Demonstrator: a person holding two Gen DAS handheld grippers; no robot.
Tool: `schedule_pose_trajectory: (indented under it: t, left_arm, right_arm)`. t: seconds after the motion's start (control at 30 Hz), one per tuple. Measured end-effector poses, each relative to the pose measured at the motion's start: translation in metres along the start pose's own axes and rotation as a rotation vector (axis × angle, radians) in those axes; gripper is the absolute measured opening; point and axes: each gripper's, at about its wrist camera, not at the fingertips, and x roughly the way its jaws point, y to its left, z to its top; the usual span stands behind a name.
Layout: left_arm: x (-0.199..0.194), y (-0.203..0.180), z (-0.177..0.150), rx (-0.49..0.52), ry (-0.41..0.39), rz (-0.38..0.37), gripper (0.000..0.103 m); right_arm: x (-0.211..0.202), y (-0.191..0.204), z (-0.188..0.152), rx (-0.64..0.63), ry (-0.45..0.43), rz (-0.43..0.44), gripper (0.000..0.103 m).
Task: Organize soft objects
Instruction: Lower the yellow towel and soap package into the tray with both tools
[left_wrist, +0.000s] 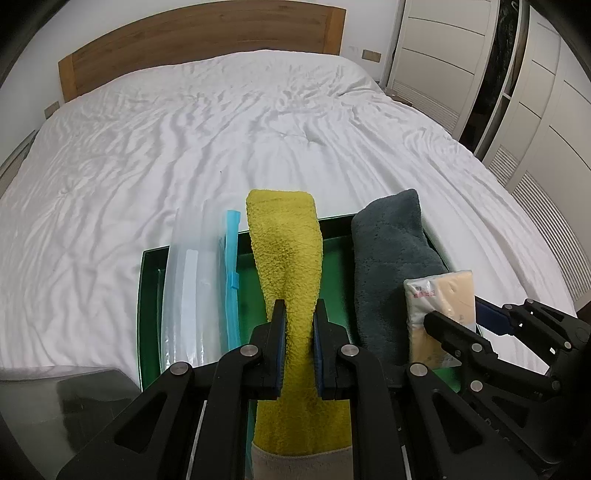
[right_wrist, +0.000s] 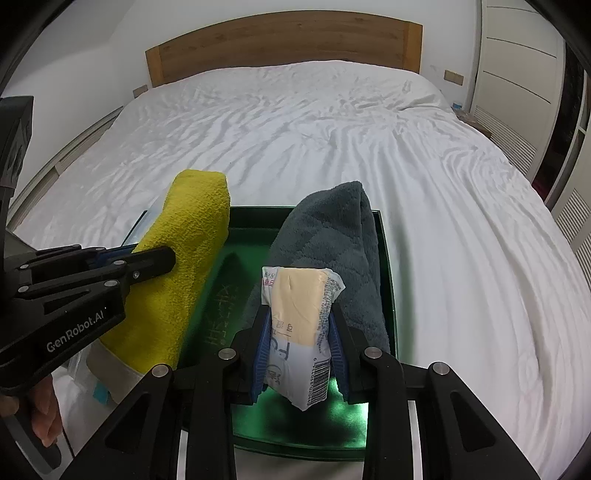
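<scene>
A folded yellow towel (left_wrist: 284, 251) is pinched between the pads of my left gripper (left_wrist: 299, 314), which is shut on it and holds it over the green tray (left_wrist: 147, 295). In the right wrist view the same yellow towel (right_wrist: 192, 236) hangs at the tray's left side, with the left gripper (right_wrist: 162, 258) clamped across it. My right gripper (right_wrist: 299, 314) is shut on a tissue pack (right_wrist: 299, 317), white plastic with a beige middle, above the green tray (right_wrist: 386, 280). A dark grey towel (right_wrist: 332, 236) lies folded along the tray's right side, right behind the pack.
A clear zip bag with a blue slider (left_wrist: 231, 280) lies over the tray's left part. The tray rests on a wide bed with a rumpled white sheet (left_wrist: 184, 129) and a wooden headboard (left_wrist: 199, 33). White wardrobes (left_wrist: 535, 110) stand to the right. A hand (right_wrist: 40, 417) grips the left tool.
</scene>
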Motion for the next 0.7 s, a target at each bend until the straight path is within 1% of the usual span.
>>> schedule_pose_trajectory:
  t: [0.33, 0.7]
  left_arm:
    - [0.012, -0.003, -0.004, 0.013, 0.021, 0.025, 0.010]
    - [0.016, -0.004, -0.006, 0.020, 0.025, 0.026, 0.010]
  right_arm:
    - [0.010, -0.002, -0.001, 0.002, 0.010, -0.008, 0.029]
    - [0.011, -0.005, -0.003, 0.002, 0.013, -0.008, 0.029]
